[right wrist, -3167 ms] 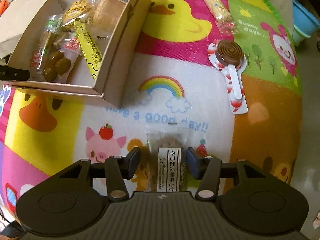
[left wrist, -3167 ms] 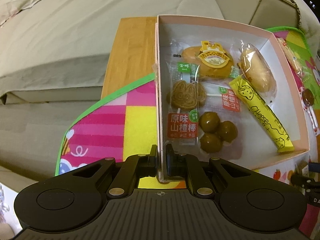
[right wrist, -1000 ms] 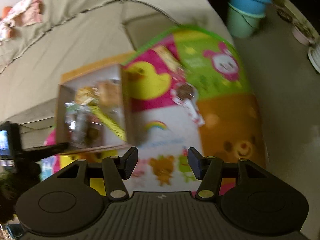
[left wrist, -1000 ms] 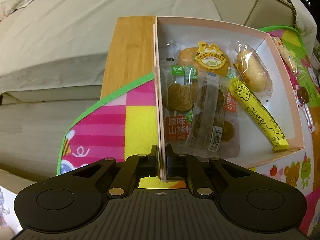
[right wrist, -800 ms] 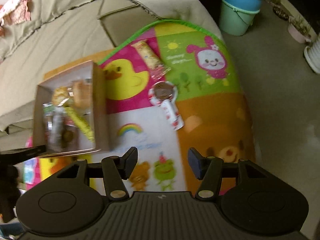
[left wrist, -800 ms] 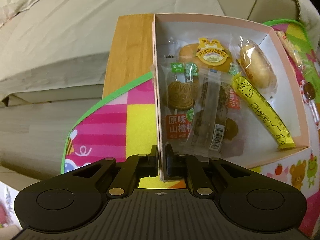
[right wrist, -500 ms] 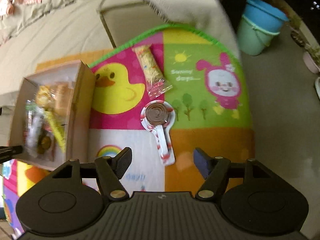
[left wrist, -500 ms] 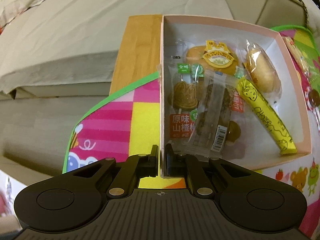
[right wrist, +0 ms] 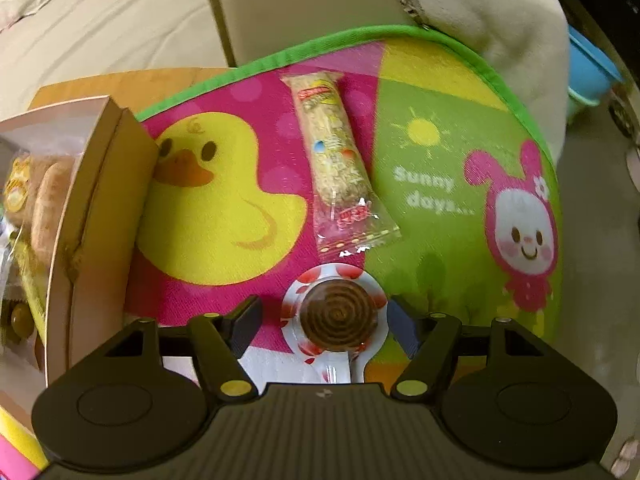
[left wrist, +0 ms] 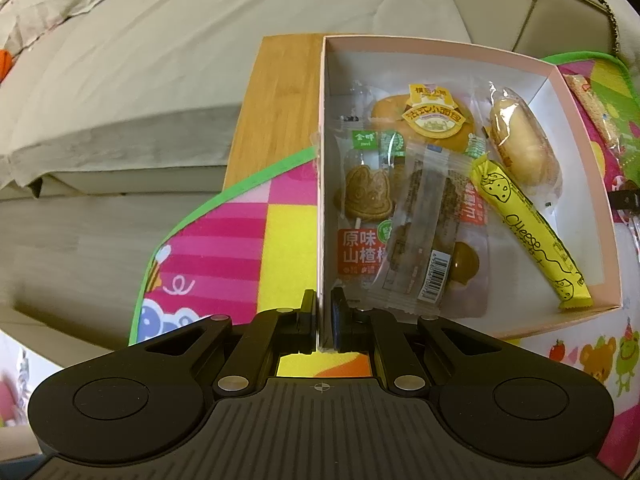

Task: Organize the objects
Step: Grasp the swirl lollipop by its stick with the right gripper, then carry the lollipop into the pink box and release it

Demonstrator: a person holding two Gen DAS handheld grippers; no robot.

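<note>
My left gripper [left wrist: 323, 312] is shut on the near left wall of a pink cardboard box [left wrist: 320, 168]. The box holds wrapped snacks: a clear-wrapped cookie bar [left wrist: 424, 224], a yellow cheese stick [left wrist: 528, 232], a round bread [left wrist: 428, 120], a small bun [left wrist: 520, 144] and a hawthorn lolly pack [left wrist: 360, 220]. My right gripper [right wrist: 323, 320] is open, its fingers on either side of a wrapped chocolate swirl lollipop [right wrist: 338, 316] lying on the cartoon mat [right wrist: 440, 152]. A rice-crisp bar [right wrist: 334, 160] lies just beyond it. The box [right wrist: 96, 216] shows at the left.
The mat covers a bamboo table [left wrist: 276, 100] beside a beige sofa [left wrist: 160, 60]. A blue bucket [right wrist: 592, 72] stands on the floor at the far right. The mat's green edge [right wrist: 360, 38] curves behind the rice-crisp bar.
My right gripper dropped the cookie bar in the box, then swung right and came down, open, around the lollipop. My left gripper kept its hold on the box wall.
</note>
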